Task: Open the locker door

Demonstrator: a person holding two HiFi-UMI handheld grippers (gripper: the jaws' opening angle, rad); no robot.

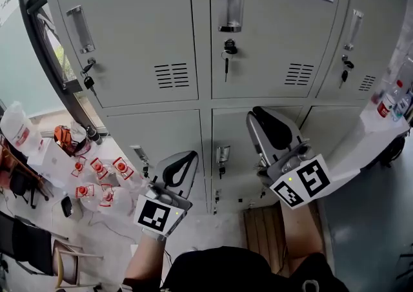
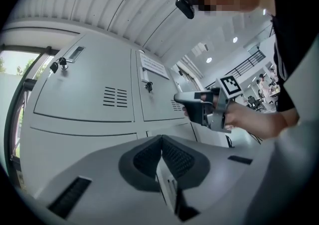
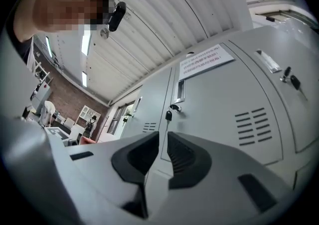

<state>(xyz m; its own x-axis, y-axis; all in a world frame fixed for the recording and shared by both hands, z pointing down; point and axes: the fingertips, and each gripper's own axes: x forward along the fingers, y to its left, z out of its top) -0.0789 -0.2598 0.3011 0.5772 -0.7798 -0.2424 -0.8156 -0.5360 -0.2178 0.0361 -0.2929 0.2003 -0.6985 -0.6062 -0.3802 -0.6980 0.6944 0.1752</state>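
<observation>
Fingers of the left gripper (image 2: 161, 139) are pressed together at their tips, with nothing between them. Fingers of the right gripper (image 3: 163, 137) are almost together as well. Only a thin slit shows between the pads, and it is empty. Neither gripper touches any part of the lockers.

Just past the right fingertips, and a little above them, stands the locker door (image 3: 219, 94) that I take for the task's one. It is the upper middle door with the paper notice (image 3: 207, 61) near its top edge. Its recessed handle (image 3: 180, 89) is straight ahead of the slit, and a key (image 3: 169, 114) hangs from the lock just below the handle. The door sits flush in its frame, so it is closed.

Ahead of the left fingertips are the neighbouring upper door (image 2: 84, 89) and the lower row of doors. They are closed too, as far as I can see.

To my judgement the task is at its very beginning. Nothing is done yet. What is left is to bring one gripper to the handle or the key, to take hold of it, perhaps to turn the key, and then to swing the door outward. Whether the lock is turned I cannot tell.
</observation>
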